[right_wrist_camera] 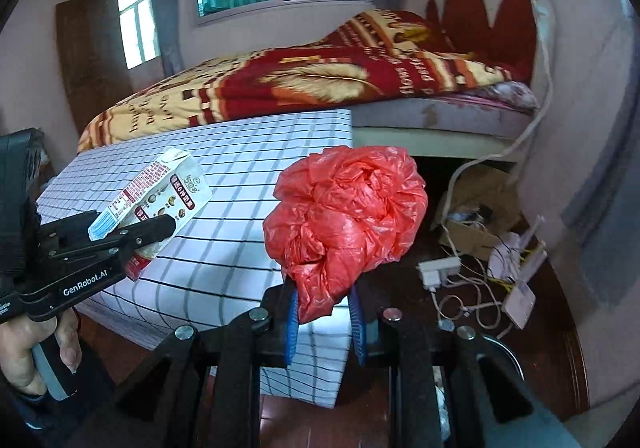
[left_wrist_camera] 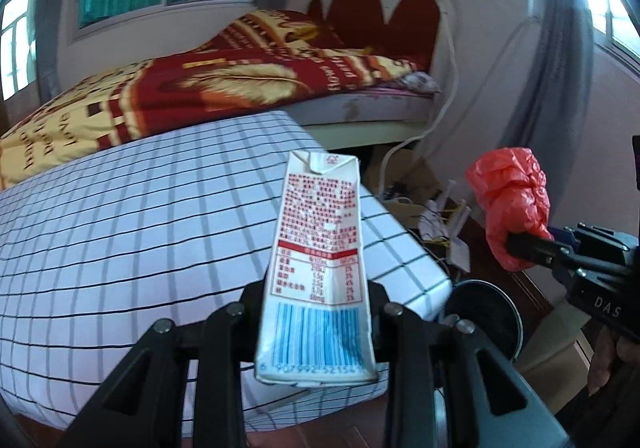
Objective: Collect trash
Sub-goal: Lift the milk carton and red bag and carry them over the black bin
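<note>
Gripping a creased, flattened milk carton (left_wrist_camera: 316,268) in my left gripper (left_wrist_camera: 316,328); my right gripper (right_wrist_camera: 324,312) pinches crinkly red plastic bag (right_wrist_camera: 344,216), both held above the grid-checked cloth table (left_wrist_camera: 120,232); patterned bed blanket (left_wrist_camera: 224,76) beyond.

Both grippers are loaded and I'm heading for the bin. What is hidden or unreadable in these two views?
- Round dark bin: left wrist view, mostly behind the checked white table; contents unseen.
- White drink carton: base hidden between the left gripper.
- Crumpled red plastic bag: contents unseen; right gripper covers its tail.
- Carton print: too blurred to read.
</note>
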`<action>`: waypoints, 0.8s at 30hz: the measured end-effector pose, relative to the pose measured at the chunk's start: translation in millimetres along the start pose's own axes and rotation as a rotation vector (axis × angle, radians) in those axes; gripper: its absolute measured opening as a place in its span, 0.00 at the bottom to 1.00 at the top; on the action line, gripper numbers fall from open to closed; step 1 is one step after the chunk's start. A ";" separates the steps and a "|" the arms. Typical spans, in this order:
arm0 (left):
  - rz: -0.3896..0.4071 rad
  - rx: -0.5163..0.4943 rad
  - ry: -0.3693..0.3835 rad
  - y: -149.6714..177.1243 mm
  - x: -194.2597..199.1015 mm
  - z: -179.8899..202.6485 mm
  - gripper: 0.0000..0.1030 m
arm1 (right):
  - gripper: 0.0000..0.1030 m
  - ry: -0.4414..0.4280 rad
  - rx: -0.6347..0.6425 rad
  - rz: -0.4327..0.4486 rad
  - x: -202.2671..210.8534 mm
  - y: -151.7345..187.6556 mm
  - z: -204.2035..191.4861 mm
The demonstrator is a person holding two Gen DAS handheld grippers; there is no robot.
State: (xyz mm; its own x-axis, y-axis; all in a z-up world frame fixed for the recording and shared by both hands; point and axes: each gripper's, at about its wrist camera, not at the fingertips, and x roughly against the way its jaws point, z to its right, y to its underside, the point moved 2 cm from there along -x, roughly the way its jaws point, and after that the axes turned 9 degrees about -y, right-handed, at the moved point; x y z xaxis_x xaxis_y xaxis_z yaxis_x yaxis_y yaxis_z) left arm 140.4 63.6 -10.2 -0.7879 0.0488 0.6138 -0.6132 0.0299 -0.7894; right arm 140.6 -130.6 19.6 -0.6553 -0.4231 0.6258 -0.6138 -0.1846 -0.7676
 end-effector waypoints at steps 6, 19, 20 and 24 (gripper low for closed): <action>-0.012 -0.047 0.067 5.2 -4.5 36.5 0.31 | 0.22 0.062 -0.056 -0.001 19.4 18.5 32.7; -0.049 -0.150 0.192 13.5 -16.3 117.3 0.31 | 0.22 0.176 -0.155 -0.016 56.5 58.2 93.4; -0.053 -0.157 0.200 14.4 -17.2 123.3 0.31 | 0.22 0.181 -0.160 -0.017 58.7 60.7 97.0; -0.081 -0.205 0.242 21.9 -25.8 156.4 0.31 | 0.22 0.221 -0.203 -0.036 67.6 81.9 121.6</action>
State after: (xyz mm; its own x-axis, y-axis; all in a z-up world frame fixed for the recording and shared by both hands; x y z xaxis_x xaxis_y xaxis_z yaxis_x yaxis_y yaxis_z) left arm 138.4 -93.2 -42.3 -0.6855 0.2736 0.6748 -0.6297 0.2426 -0.7380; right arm 99.5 -282.2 -17.8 -0.6978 -0.2125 0.6840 -0.6992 -0.0054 -0.7149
